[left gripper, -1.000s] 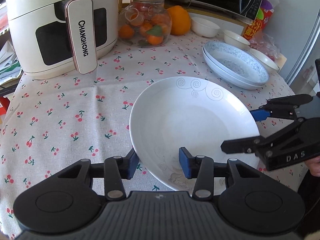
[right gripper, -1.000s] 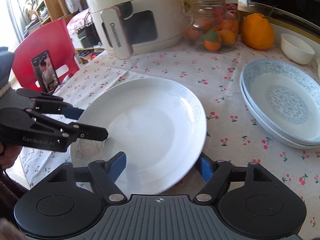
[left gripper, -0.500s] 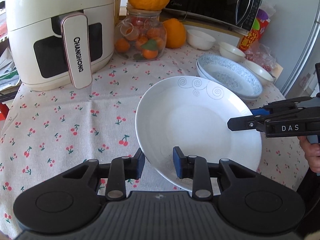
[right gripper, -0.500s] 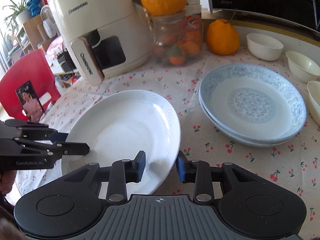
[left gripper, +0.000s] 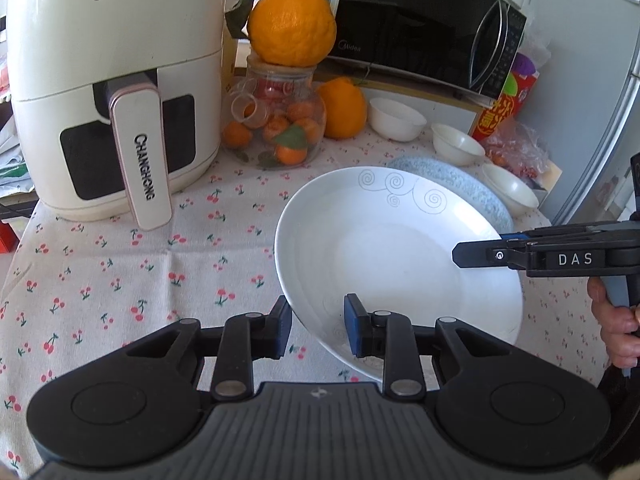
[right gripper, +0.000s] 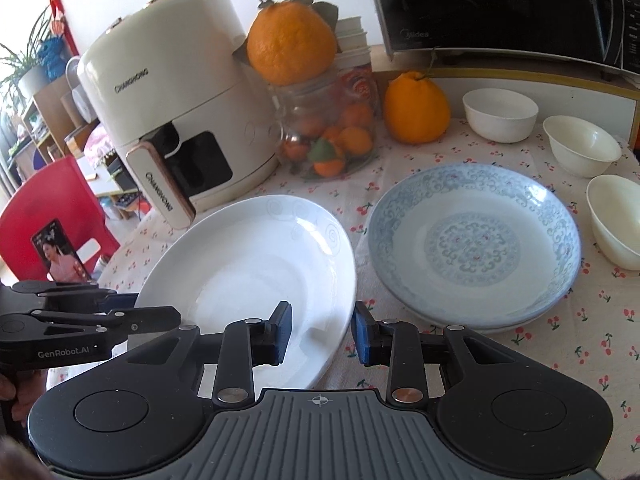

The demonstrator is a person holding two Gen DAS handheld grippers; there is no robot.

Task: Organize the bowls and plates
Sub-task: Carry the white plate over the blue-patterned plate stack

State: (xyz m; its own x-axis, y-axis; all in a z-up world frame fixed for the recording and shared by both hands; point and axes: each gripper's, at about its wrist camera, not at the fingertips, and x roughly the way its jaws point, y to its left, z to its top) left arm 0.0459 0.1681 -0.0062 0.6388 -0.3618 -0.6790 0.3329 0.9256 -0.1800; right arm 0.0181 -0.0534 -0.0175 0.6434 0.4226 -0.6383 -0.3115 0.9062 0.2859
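white swirl-pattern plate held tilted above the cherry-print tablecloth, beside the blue-patterned plates. left gripper and right gripper both just closed, each clamping the plate's rim on opposite sides.

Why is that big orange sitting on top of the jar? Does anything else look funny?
The big orange is balanced on the glass jar like a lid, so it could roll off. The white plate is tilted, held off the table by both hand-held grippers. Nothing looks spilled or broken.
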